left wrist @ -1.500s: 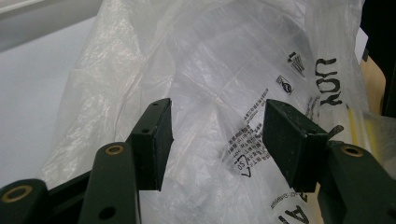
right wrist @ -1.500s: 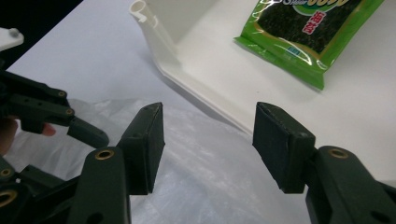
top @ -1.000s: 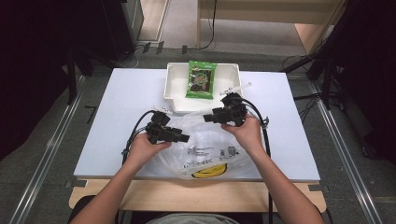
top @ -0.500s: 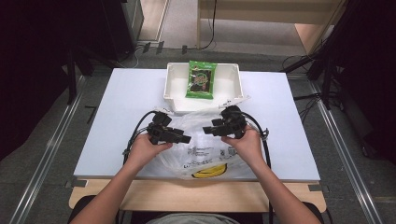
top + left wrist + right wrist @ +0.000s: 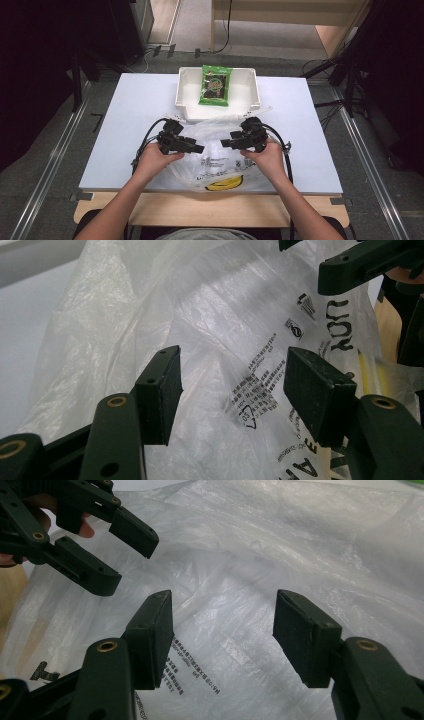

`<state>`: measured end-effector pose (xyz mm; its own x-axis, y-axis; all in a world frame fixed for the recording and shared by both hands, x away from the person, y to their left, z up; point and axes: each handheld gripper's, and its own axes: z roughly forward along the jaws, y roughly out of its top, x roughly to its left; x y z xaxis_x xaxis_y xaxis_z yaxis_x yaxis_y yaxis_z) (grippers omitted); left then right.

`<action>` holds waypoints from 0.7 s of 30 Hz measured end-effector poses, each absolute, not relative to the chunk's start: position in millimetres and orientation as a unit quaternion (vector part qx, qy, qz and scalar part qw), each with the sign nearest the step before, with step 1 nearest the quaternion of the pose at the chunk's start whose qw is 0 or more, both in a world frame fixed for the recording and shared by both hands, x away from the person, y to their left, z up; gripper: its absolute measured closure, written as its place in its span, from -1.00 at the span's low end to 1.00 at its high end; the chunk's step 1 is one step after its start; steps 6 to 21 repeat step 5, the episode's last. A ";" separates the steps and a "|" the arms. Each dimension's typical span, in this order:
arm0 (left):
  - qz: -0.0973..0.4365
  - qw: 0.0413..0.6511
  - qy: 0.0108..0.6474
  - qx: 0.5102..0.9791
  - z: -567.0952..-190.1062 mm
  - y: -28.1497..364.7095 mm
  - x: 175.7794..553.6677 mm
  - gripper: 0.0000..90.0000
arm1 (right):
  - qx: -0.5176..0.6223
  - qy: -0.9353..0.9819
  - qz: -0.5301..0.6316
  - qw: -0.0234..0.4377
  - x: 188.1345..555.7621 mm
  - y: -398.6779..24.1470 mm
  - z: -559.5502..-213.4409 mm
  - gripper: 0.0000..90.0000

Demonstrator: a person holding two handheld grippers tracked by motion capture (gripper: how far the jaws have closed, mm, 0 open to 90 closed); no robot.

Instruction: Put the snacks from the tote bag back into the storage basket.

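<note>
A crumpled clear plastic bag (image 5: 215, 162) with black print and a yellow smiley lies on the white table (image 5: 125, 125), near the front edge. My left gripper (image 5: 200, 148) hovers over the bag's left side and points right. Its jaws are open (image 5: 232, 360) with only bag film behind them. My right gripper (image 5: 223, 143) faces it from the right, tips close to the left one's. Its jaws (image 5: 224, 600) stand open and have just been opening a little wider, nothing pinched between them. A green snack packet (image 5: 216, 85) lies in the white bin (image 5: 185, 95).
The white bin sits at the back middle of the table, touching the bag's far edge. Black cables trail from both grippers over the table beside the bag. A wooden ledge (image 5: 150, 207) runs along the table's front edge.
My right gripper has come down and toward the person from near the bin, ending over the bag opposite the left gripper. The left gripper has stayed put.
</note>
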<state>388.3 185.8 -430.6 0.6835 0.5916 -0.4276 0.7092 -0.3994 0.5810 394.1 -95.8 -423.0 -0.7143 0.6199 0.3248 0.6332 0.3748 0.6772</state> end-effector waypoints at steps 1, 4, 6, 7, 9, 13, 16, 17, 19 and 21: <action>-0.076 0.384 0.390 0.833 -430.3 186.0 388.3 -0.10 | -0.377 -0.829 -0.412 0.008 394.0 -96.2 -422.9 -0.07; -0.076 0.384 0.390 0.834 -429.4 186.1 388.0 -0.11 | -0.370 -0.829 -0.420 0.014 394.2 -97.1 -422.6 -0.12; -0.076 0.384 0.390 0.834 -429.4 186.1 388.0 -0.11 | -0.370 -0.829 -0.420 0.014 394.2 -97.1 -422.6 -0.12; -0.076 0.384 0.390 0.834 -429.4 186.1 388.0 -0.11 | -0.370 -0.829 -0.420 0.014 394.2 -97.1 -422.6 -0.12; -0.076 0.384 0.390 0.834 -429.4 186.1 388.0 -0.11 | -0.370 -0.829 -0.420 0.014 394.2 -97.1 -422.6 -0.12; -0.076 0.384 0.390 0.834 -429.4 186.1 388.0 -0.11 | -0.370 -0.829 -0.420 0.014 394.2 -97.1 -422.6 -0.12; -0.076 0.384 0.390 0.834 -429.4 186.1 388.0 -0.11 | -0.370 -0.829 -0.420 0.014 394.2 -97.1 -422.6 -0.12; -0.076 0.384 0.390 0.834 -429.4 186.1 388.0 -0.11 | -0.370 -0.829 -0.420 0.014 394.2 -97.1 -422.6 -0.12; -0.076 0.384 0.390 0.834 -429.4 186.1 388.0 -0.11 | -0.370 -0.829 -0.420 0.014 394.2 -97.1 -422.6 -0.12; -0.076 0.384 0.390 0.834 -429.4 186.1 388.0 -0.11 | -0.370 -0.829 -0.420 0.014 394.2 -97.1 -422.6 -0.12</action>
